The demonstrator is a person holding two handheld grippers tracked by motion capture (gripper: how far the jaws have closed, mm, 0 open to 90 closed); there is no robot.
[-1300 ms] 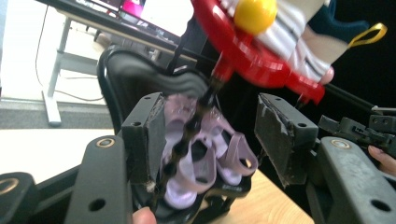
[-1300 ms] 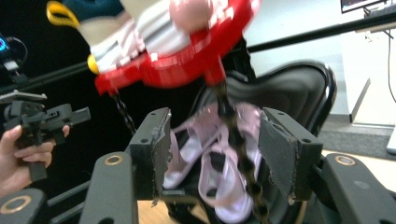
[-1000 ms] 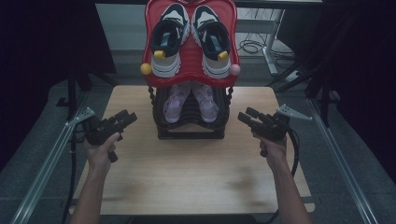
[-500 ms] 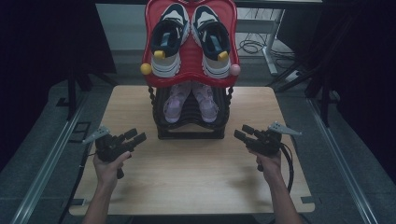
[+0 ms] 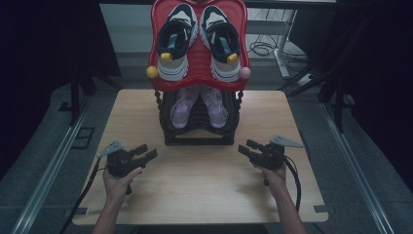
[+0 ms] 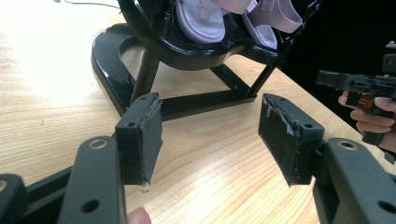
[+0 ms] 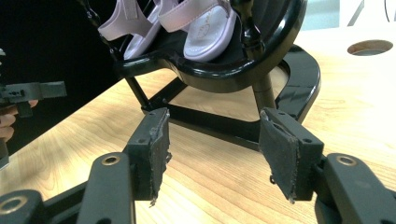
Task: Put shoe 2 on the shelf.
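Two grippers low in the high view, both empty: left gripper (image 5: 147,151) at lower left, right gripper (image 5: 246,147) at lower right, each held over the wooden table (image 5: 195,195), jaws spread and turned toward the black rack (image 5: 197,140) in the middle of the frame. Pink sandals (image 5: 197,105) on the lower shelf of that rack, at centre, well apart from both tools. Higher, at top centre, a pair of sneakers (image 5: 197,44) on the red tray (image 5: 199,75).

Left gripper view: left gripper (image 6: 210,126) wide apart across the bottom of the frame, nothing between the worn pads (image 6: 152,135) except bare wood. Pink sandals (image 6: 205,21) at the top, resting on the black rack (image 6: 107,60). Right gripper (image 6: 355,84) at the right edge, in a hand.

Right gripper view: right gripper (image 7: 212,135) also spread, holding nothing. Pink sandals (image 7: 205,28) at upper centre on the black rack (image 7: 289,74); left gripper (image 7: 32,91) at the far left edge.

Judged from this: nothing grasped, no shoe off the rack, probably only the approach in hand. Left to do, as a guess: reaching in to the sandals, closing on one, lifting it out.
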